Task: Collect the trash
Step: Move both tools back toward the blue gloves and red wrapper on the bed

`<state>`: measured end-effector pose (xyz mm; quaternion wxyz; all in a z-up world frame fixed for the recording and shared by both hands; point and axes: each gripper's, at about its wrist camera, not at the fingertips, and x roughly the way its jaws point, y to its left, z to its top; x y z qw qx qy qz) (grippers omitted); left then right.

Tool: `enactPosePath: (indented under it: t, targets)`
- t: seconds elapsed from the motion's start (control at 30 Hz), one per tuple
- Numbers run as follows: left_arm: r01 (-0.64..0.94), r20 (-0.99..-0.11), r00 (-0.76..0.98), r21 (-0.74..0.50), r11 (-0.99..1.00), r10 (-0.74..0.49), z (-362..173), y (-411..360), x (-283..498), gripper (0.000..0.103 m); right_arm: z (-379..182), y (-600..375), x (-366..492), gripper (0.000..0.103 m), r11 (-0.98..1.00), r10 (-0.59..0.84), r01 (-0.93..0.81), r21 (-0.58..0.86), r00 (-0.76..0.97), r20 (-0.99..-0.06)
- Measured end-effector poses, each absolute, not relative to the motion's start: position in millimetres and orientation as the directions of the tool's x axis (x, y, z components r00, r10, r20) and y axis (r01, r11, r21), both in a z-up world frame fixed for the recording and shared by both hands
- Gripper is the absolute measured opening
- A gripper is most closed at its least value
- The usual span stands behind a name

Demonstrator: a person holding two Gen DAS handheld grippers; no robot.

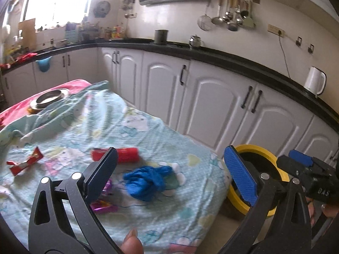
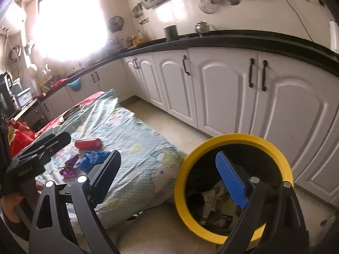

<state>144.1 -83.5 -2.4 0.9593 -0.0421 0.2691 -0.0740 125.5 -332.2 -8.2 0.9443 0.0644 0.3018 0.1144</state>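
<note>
A table under a pale blue patterned cloth (image 1: 148, 135) holds trash: a red can (image 1: 125, 155), a crumpled blue bag (image 1: 148, 178), a purple wrapper (image 1: 104, 206) and a red-and-white wrapper (image 1: 25, 163). My left gripper (image 1: 169, 169) is open and empty above the blue bag. A yellow-rimmed bin (image 2: 233, 139) stands on the floor at the table's right end, with trash inside. My right gripper (image 2: 169, 173) is open and empty, its blue finger (image 2: 231, 180) over the bin mouth. The can (image 2: 89, 143), blue bag (image 2: 93, 158) and purple wrapper (image 2: 68, 168) also show in the right wrist view.
A metal bowl (image 1: 49, 98) sits at the table's far end on a red cloth (image 1: 12, 112). White cabinets (image 1: 211, 101) under a black counter (image 1: 233, 59) run along the right. A white kettle (image 1: 314, 81) stands on the counter. Tiled floor (image 2: 169, 122) lies between table and cabinets.
</note>
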Motion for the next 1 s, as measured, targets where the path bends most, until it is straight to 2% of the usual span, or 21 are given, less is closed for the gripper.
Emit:
enactPosePath:
  t: [1.0]
  targets:
    - [-0.173,-0.521,0.85,-0.13,0.976,0.081,-13.2,40.1,141.7,0.092,-32.2,-201.4,150.7,0.088,0.904,0.392,-0.408,0.126,0.678,-0.621]
